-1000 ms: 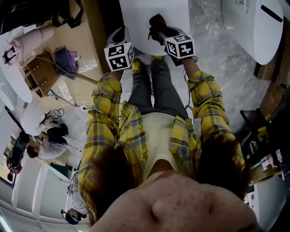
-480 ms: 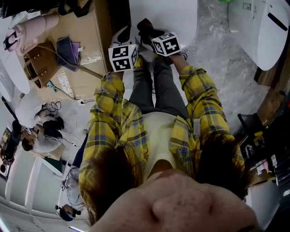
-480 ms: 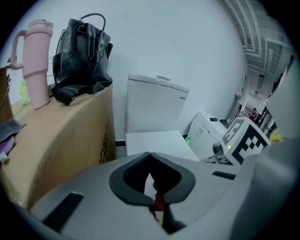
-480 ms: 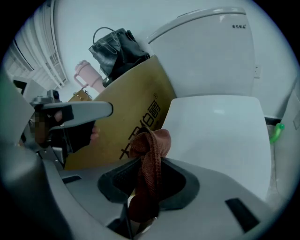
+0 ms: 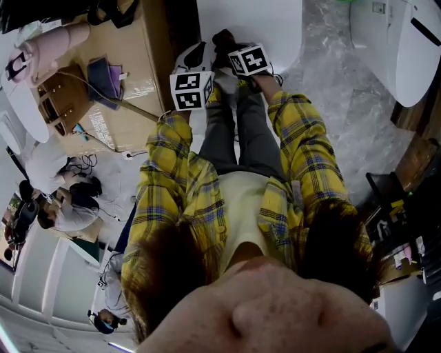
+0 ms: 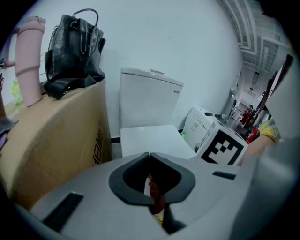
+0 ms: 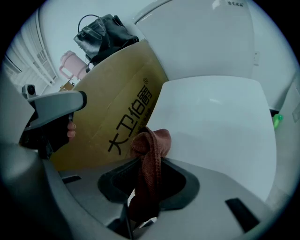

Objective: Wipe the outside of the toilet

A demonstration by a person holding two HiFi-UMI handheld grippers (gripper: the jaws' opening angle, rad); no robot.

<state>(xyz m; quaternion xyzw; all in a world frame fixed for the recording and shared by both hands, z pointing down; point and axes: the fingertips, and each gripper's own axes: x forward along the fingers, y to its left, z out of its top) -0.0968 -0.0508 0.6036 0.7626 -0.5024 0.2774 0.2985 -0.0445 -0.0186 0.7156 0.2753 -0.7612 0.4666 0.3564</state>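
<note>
Two grippers are held low in front of the person in the head view, close together at the front edge of the toilet (image 5: 251, 21), whose lid is down. The left gripper's marker cube (image 5: 191, 90) sits just beside the right one's cube (image 5: 248, 60). A cardboard box (image 5: 134, 65) stands against the toilet's left side, and a second white toilet (image 5: 403, 45) stands well apart at the upper right.

From the left gripper view, the left gripper (image 6: 150, 154) is clenched, its dark tips meeting in a thin line. A reddish-brown scrap (image 6: 156, 199) shows in the hollow behind the tips; it may only be seen through the gap, and whether it is pinched is unclear. Ahead are the closed lid and the upright tank (image 6: 149, 96). A black bag (image 6: 75, 51) and a pink bottle (image 6: 29, 61) rest on top of the box.

From the right gripper view, the right gripper (image 7: 145, 161) is clamped on a brown cloth (image 7: 150, 154), which bunches up above the jaws and hangs down between them. The cloth sits just over the lid's near edge, beside the box wall; contact with the lid cannot be judged.
</note>
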